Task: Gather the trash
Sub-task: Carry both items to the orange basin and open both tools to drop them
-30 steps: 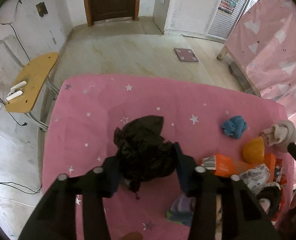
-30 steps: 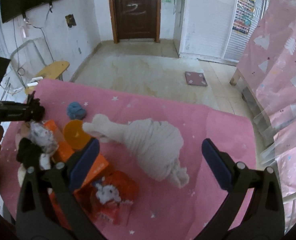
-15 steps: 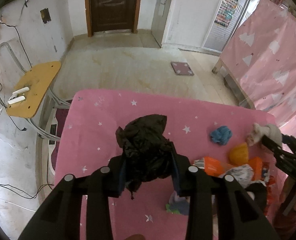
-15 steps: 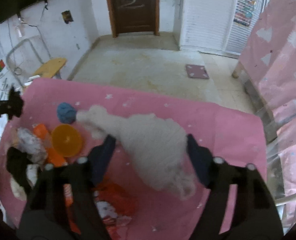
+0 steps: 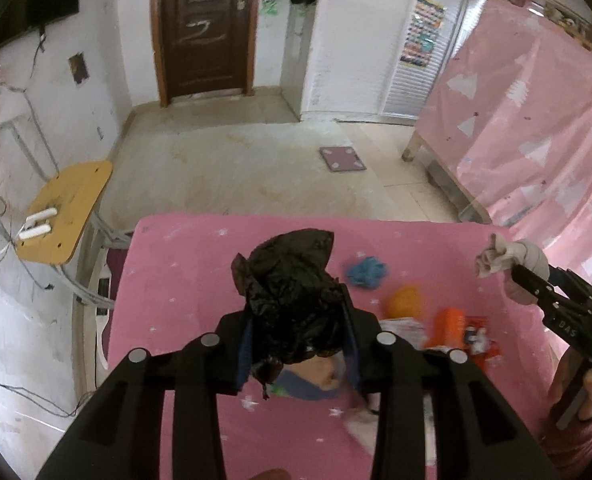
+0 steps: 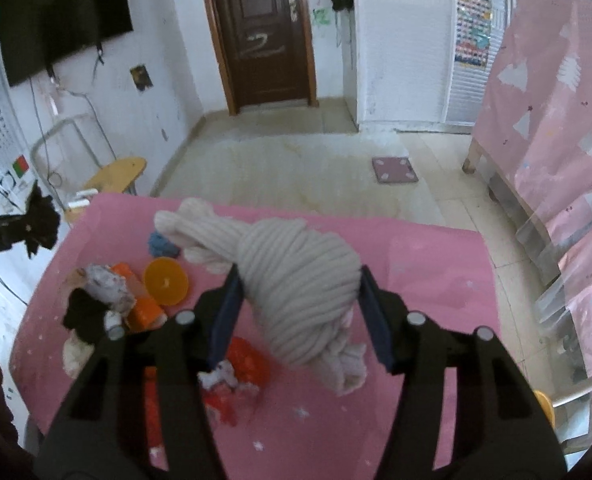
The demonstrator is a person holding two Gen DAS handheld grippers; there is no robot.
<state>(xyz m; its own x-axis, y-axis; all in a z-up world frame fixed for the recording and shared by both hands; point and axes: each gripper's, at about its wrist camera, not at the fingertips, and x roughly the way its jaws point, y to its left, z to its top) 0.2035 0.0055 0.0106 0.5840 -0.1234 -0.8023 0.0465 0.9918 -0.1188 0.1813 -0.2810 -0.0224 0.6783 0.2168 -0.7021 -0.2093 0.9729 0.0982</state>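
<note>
Pink starred table (image 6: 436,264): clutter sits toward its left edge in the right wrist view. Right gripper (image 6: 300,312): jaws closing, pads pressed on both flanks of a knotted grey ribbed cloth bundle (image 6: 296,280), held above the table's middle. Left gripper (image 5: 298,344): jaws clenched on a crumpled black plastic bag (image 5: 292,280), clear of the cloth. On the table: orange bowl (image 6: 166,281), orange carton (image 6: 144,308), blue wad (image 5: 366,272) near the far edge.

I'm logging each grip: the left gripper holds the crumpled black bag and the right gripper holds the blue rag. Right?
Not quite. The left gripper does hold the black bag, but the right gripper, jaws closing, grips the grey ribbed cloth; the right wrist view shows the blue rag lying on the table.
</note>
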